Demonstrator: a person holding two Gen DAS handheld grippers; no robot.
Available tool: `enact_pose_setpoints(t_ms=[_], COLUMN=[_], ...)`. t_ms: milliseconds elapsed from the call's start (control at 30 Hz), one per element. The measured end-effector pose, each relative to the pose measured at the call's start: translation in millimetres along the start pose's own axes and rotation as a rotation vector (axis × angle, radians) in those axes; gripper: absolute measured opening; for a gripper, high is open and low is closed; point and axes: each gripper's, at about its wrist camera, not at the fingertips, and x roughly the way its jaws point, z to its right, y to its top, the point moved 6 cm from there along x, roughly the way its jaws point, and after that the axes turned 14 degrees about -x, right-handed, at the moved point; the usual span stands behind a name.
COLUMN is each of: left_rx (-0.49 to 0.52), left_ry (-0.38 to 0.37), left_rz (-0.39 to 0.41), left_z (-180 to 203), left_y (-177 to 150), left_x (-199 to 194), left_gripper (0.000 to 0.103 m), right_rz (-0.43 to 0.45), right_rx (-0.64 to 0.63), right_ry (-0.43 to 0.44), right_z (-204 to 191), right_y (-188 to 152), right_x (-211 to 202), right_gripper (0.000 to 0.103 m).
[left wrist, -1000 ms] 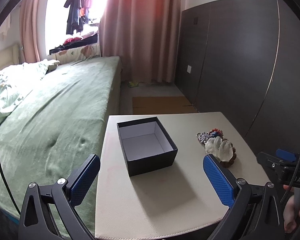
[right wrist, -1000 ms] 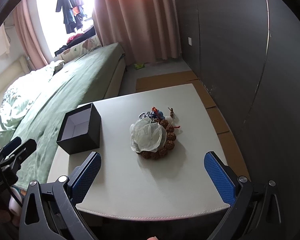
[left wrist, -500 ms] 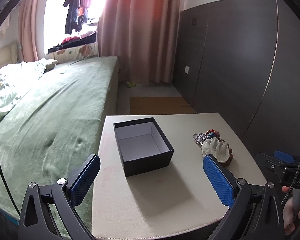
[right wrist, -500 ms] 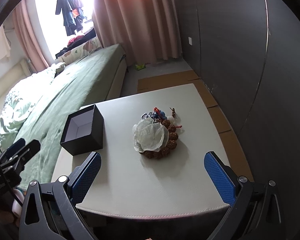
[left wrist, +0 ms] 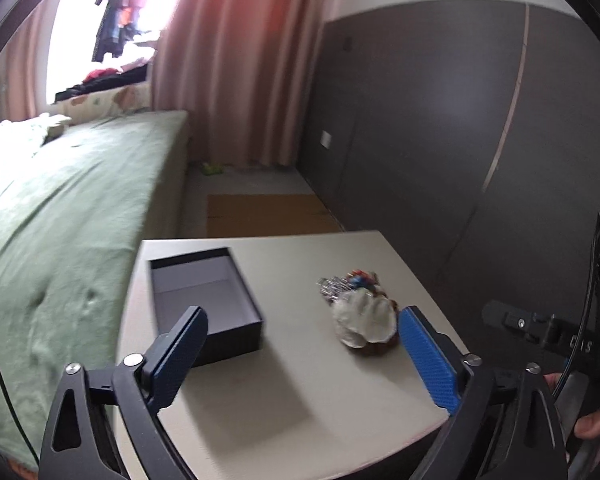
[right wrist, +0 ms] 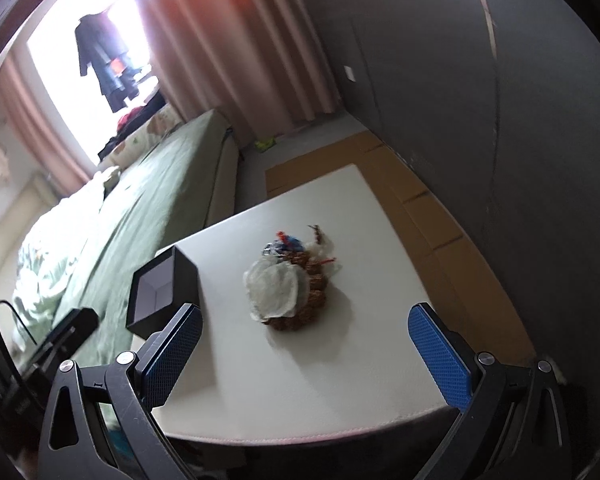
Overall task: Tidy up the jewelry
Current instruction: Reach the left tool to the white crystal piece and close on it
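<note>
A green bed [left wrist: 60, 208] fills the left side, and a pale table [left wrist: 300, 380] stands beside it, against a dark wall panel [left wrist: 440, 140]. On the table's left part sits an open black box [left wrist: 204, 296], its pale inside bare. Well apart to its right lies the jewelry pile [right wrist: 292, 284]: a brown bead bracelet under a clear plastic bag, with small red and blue pieces behind. The left gripper [left wrist: 300, 356] has just been closing a little, yet its fingers stand wide with nothing between them. The right gripper [right wrist: 304, 352] is spread wide, empty, above the table's near edge. Letters on the right gripper's body are too blurred to read.
</note>
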Motion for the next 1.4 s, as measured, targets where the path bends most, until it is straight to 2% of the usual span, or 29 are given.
enact_pose_setpoints(t_ms=[167, 400, 567, 700, 867, 967, 1100, 1167, 1200, 1233, 1267, 1400], left_rx=[0.024, 0.090, 0.084, 0.083, 0.080, 0.076, 0.066, 0.061, 0.055, 0.043, 0.036, 0.058], left_ry=[-0.014, -0.011, 0.006, 0.028, 0.035, 0.043, 0.067, 0.079, 0.080, 0.075, 0.070, 0.061], left_rz=[-0.072, -0.125, -0.154, -0.195, -0.244, -0.271, -0.318, -0.342, -0.349, -0.359, -0.354, -0.312], left_z=[21, 52, 59, 59, 56, 53, 45, 37, 35, 33, 33, 31], left_y=[-6, -7, -10, -14, -25, -34, -45, -50, -51, -53, -53, -48], left_x=[22, 47, 68, 91, 120, 136, 154, 160, 160, 161, 160, 147], left_gripper=[0.090, 0.089, 0.089, 0.080, 0.080, 0.075, 0.060, 0.048, 0.037, 0.034, 0.032, 0.005], right_rz=[0.010, -0.005, -0.003, -0.024, -0.040, -0.043, -0.057, -0.067, -0.071, -0.076, -0.084, -0.112], right_rx=[0.078, 0.209, 0.271, 0.299, 0.326, 0.319, 0.329, 0.339, 0.345, 0.351, 0.354, 0.356], right_ry=[-0.005, -0.019, -0.015, -0.020, -0.001, -0.011, -0.014, -0.009, -0.005, 0.000, 0.003, 0.004], right_z=[26, 65, 81, 86, 87, 89, 92, 94, 95, 95, 95, 92], right_y=[1, -7, -8, -9, -11, -12, -12, -13, -14, -15, -16, -19], right_x=[-5, -5, -4, 4, 9, 9, 15, 19, 21, 24, 27, 36], right_gripper=[0.103, 0.102, 0.102, 0.102, 0.102, 0.102, 0.102, 0.102, 0.102, 0.102, 0.102, 0.102])
